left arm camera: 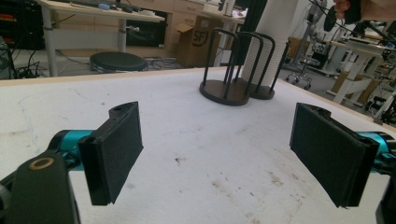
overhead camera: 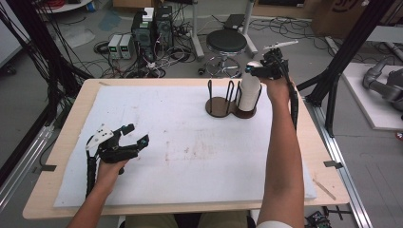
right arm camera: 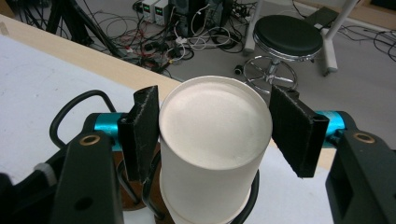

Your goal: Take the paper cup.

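Observation:
A tall stack of white paper cups (overhead camera: 249, 92) stands upside down in the right slot of a dark two-slot wire holder (overhead camera: 220, 107) at the far right of the table. The holder's left slot is empty. My right gripper (overhead camera: 259, 70) reaches the stack's top from the right. In the right gripper view its pads press both sides of the top cup (right arm camera: 212, 154), so the right gripper (right arm camera: 215, 122) is shut on it. My left gripper (overhead camera: 138, 134) rests low at the near left, open with nothing between its pads (left arm camera: 116, 149). It faces the holder (left arm camera: 224, 91) and the cups (left arm camera: 275, 46).
A white mat (overhead camera: 180, 142) covers most of the wooden table. Beyond the far edge are a black stool (overhead camera: 226, 42), power boxes (overhead camera: 121, 45) and tangled cables on the floor. Black frame posts (overhead camera: 332, 71) stand at both sides.

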A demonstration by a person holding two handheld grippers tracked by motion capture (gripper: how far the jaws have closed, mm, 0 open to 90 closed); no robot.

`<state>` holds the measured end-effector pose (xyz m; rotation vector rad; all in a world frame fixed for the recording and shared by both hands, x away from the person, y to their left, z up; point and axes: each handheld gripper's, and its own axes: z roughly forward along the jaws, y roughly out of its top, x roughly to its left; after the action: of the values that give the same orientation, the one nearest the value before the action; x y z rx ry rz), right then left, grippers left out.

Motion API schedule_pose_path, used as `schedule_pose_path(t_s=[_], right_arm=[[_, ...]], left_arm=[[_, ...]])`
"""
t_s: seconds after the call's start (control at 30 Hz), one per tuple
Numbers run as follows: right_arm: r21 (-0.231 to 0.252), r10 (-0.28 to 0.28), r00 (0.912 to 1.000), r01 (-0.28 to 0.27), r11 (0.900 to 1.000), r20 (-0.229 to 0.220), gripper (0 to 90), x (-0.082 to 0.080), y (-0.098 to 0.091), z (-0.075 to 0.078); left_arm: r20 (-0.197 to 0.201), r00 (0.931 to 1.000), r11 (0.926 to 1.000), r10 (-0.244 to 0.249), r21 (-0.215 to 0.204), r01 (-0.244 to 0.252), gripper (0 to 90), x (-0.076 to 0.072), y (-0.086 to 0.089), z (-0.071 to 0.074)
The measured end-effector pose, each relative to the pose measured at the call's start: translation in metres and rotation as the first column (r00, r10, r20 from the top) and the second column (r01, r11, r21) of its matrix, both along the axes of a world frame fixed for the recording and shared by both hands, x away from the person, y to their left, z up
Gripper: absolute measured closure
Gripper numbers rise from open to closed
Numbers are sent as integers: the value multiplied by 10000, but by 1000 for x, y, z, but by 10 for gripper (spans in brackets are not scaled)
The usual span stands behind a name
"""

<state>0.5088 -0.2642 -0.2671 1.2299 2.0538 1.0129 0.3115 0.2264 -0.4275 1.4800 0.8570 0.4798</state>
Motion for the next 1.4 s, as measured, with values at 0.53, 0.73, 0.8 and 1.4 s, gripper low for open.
schedule_pose_path(t_s=[0.53, 0.73, 0.8, 1.4], right_arm=[[414, -81, 9984, 58, 9991, 567, 375, -10, -5, 24], [577, -105, 9960, 54, 9983, 887, 376, -20, -8, 39], [468, -51, 9947, 3, 9989, 1024, 376, -25, -9, 45], [728, 1312, 9809, -1427, 9871, 1440, 379, -97, -25, 55]], left_arm=[[-8, 9999, 9999, -112, 13, 112, 168, 0, -1, 0], [72, 9999, 9999, -140, -32, 140, 168, -1, -1, 1], [89, 9998, 9999, -152, -46, 153, 168, -2, -1, 1], [95, 9993, 9993, -375, 27, 375, 168, -4, -4, 1]])
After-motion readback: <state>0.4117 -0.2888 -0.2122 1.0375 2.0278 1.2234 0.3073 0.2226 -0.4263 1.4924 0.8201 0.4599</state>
